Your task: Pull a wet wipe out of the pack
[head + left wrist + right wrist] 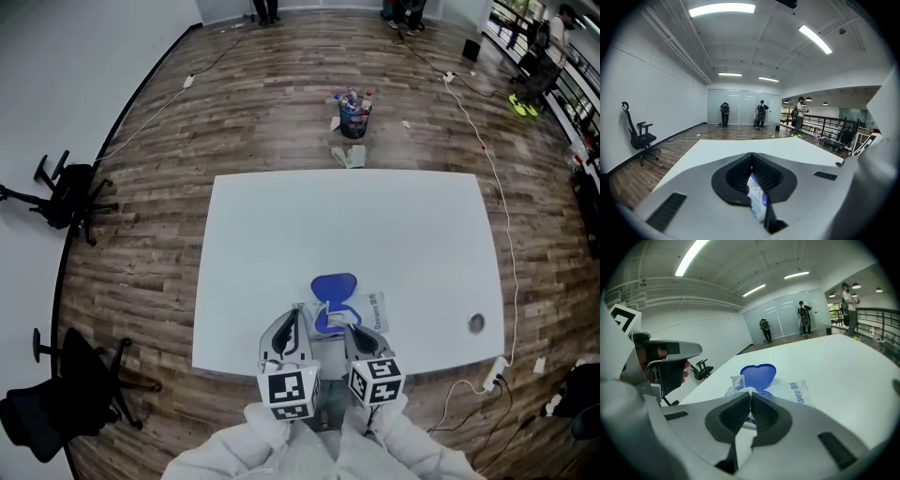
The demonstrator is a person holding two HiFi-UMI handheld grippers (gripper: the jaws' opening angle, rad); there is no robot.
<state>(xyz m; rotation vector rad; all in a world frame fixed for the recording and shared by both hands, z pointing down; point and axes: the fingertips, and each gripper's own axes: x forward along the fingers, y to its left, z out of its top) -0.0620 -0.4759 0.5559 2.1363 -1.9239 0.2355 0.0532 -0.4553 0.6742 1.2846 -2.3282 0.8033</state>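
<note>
White table (356,216) seen from above, on a wood-plank floor (281,103). The pack (372,309) lies flat near the table's front edge, and its blue lid (334,286) is flipped open towards the far side.

Left gripper (292,323): at the pack's near-left corner. In the left gripper view its jaws (751,157) are pressed together on a fold of the pack's (757,197) white-and-blue film, which shows in the slit between the ribbed pads.

Right gripper (349,330): just beside the left one, over the opening under the lid. In the right gripper view its jaws (750,395) are closed, and the tips pinch a white tuft of wet wipe (746,391) that stands up from the opening. The open lid (758,375) lies beyond the tips. The printed face of the pack (801,392) extends to the right.

Surroundings: a bin (353,117) filled with bottles stands on the floor beyond the far edge of the table. A black office chair (66,187) stands well to the left.
</note>
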